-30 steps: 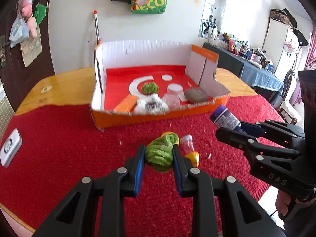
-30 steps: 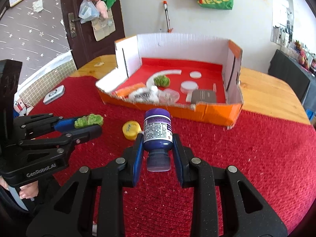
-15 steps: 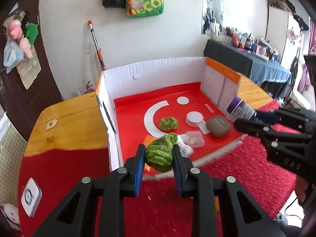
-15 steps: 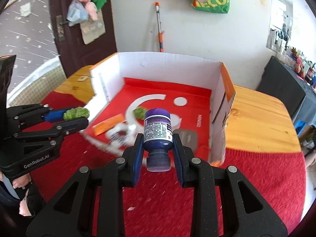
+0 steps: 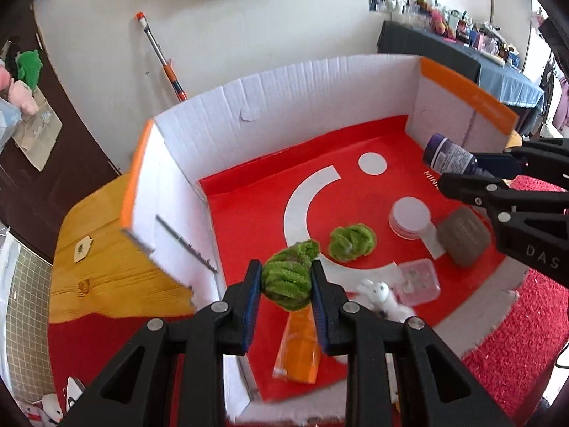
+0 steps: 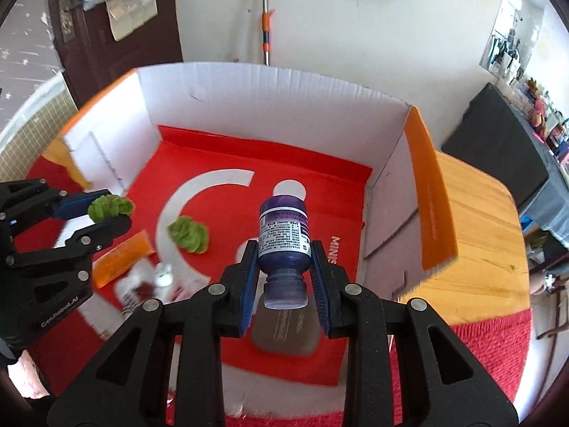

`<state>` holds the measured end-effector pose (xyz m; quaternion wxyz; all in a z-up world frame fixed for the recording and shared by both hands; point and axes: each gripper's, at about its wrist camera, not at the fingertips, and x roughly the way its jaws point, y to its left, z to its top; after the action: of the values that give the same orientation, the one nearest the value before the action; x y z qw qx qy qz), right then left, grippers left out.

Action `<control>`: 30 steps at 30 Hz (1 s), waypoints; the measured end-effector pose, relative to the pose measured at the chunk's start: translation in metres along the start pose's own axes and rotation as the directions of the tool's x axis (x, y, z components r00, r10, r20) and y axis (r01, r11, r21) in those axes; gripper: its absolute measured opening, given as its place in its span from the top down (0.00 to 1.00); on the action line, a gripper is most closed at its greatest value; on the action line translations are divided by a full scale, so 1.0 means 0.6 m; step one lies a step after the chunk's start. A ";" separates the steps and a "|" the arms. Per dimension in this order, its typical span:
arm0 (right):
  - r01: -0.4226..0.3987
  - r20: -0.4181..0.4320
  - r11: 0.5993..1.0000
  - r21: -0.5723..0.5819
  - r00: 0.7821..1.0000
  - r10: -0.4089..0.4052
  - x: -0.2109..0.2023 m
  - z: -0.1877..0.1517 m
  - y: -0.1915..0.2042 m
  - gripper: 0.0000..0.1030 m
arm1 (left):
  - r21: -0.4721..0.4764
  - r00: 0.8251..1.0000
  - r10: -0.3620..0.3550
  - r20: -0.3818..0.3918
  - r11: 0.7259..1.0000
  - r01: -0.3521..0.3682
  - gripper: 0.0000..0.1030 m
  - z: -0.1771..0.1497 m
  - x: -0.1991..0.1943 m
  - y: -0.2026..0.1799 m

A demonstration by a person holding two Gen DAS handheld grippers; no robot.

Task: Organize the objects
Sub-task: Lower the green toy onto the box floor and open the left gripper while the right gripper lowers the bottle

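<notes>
My left gripper (image 5: 286, 281) is shut on a fuzzy green ball (image 5: 288, 281) and holds it above the near left part of the open cardboard box (image 5: 284, 96). It also shows in the right wrist view (image 6: 106, 213). My right gripper (image 6: 283, 267) is shut on a purple bottle (image 6: 283, 235), cap toward me, above the box's right part. The bottle also shows in the left wrist view (image 5: 450, 158). The box has white walls, orange edges and a red floor.
In the box lie a second green ball (image 5: 352, 242), an orange packet (image 5: 298, 348), a white toy rabbit (image 5: 382, 297), a clear square container (image 5: 418, 281), a round white jar (image 5: 409, 215) and a brown pouch (image 5: 462, 238). Red cloth (image 5: 512, 348) covers the wooden table (image 5: 103, 267).
Both grippers have moved forward and up, from above the red cloth to over the box interior, each still holding its object.
</notes>
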<state>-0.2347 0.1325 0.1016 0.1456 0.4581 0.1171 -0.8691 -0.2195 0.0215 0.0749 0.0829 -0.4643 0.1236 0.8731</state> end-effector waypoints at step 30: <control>0.130 -0.182 0.990 -0.054 0.974 -0.138 0.082 0.006 0.028 0.74 | 0.054 0.990 0.020 -0.141 0.998 -0.012 0.73 0.033 0.077 -0.005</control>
<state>-0.2581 0.1087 0.0616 0.0848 0.5248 0.1790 -0.8278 -0.2600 0.0312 0.0470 0.0793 -0.5215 0.1561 0.8351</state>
